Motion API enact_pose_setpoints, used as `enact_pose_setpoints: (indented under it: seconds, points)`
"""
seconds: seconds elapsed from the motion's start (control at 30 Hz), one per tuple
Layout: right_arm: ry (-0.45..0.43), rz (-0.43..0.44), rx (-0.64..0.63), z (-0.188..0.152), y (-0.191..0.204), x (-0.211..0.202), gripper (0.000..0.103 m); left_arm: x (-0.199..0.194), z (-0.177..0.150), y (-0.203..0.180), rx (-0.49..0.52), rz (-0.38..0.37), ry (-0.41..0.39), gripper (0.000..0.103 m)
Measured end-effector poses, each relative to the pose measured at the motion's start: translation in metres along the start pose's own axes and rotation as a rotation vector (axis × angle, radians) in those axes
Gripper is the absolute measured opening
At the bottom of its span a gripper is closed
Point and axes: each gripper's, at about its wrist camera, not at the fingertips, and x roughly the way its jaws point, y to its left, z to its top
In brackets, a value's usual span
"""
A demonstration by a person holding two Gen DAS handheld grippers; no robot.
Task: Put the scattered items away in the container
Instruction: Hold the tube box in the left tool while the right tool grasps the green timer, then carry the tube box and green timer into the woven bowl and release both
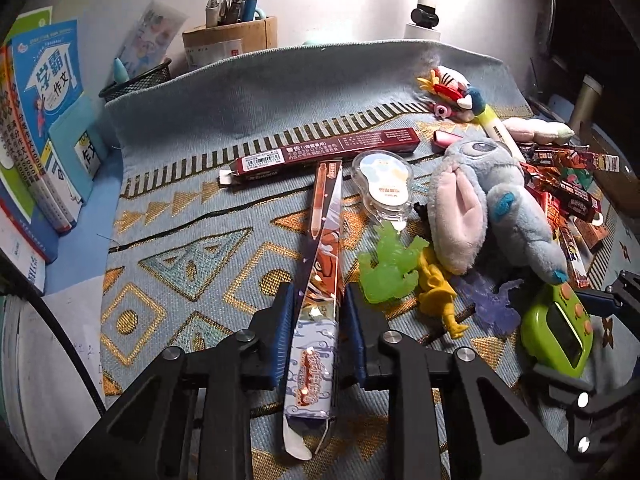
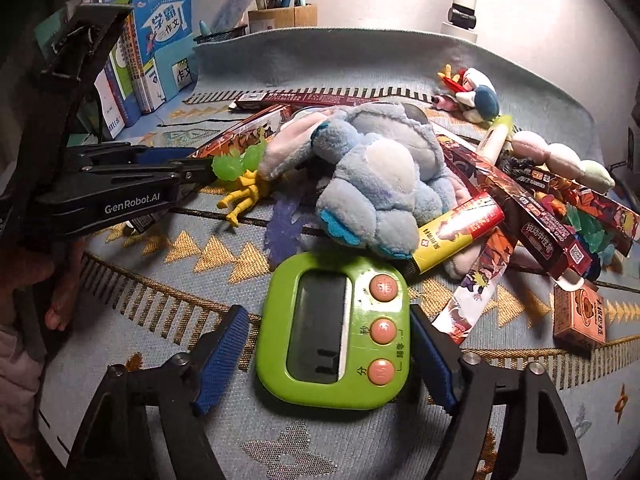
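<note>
A: Biggest first: patterned blue cloth under everything. At the back, wooden pen holder stuffed with pens, mesh cup beside it holding a teal pen. Books upright on the left.

B: Grey-blue plush in the middle of the pile, green timer just in front.

A: Left gripper closed down on long pen box, pads touching both sides.

B: Right gripper spread wide around the timer, small gap at the left pad, right pad about touching. Only visible there: orange box, yellow tube.

A: Only left-side: clear correction tape. Green jelly toy crowding the box.
</note>
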Motion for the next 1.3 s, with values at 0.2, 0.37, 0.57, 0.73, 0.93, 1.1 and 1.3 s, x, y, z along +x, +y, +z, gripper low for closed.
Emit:
enact_pose_setpoints:
  seconds: [0.2,0.37,0.57,0.73,0.93,1.1,1.3]
  points:
    - [-0.021,0.077,0.07,-0.015,-0.023,-0.014,0.066,-0.019,-0.02,-0.006,-0.066,-0.033,0.03,0.016]
    - [0.001,0.133,0.066,-0.041,-0.032,-0.034,0.066,-0.037,-0.04,-0.019,-0.084,-0.009,0.078,0.016]
    - [-0.006,0.128,0.079,-0.059,-0.045,-0.046,0.066,-0.025,-0.029,-0.026,-0.086,0.078,0.054,0.033]
    - [-0.01,0.227,0.133,-0.063,-0.059,-0.055,0.066,-0.021,-0.022,-0.028,-0.145,0.084,0.028,0.016]
    - [-0.075,0.317,0.21,-0.074,-0.089,-0.08,0.066,-0.062,-0.034,-0.038,-0.246,0.049,-0.039,0.015]
    - [-0.14,0.344,0.288,-0.083,-0.126,-0.105,0.066,-0.101,-0.023,-0.073,-0.237,-0.033,-0.109,0.015]
    - [-0.264,0.272,0.412,-0.096,-0.198,-0.151,0.066,-0.122,0.019,-0.144,-0.142,-0.156,-0.181,0.015]
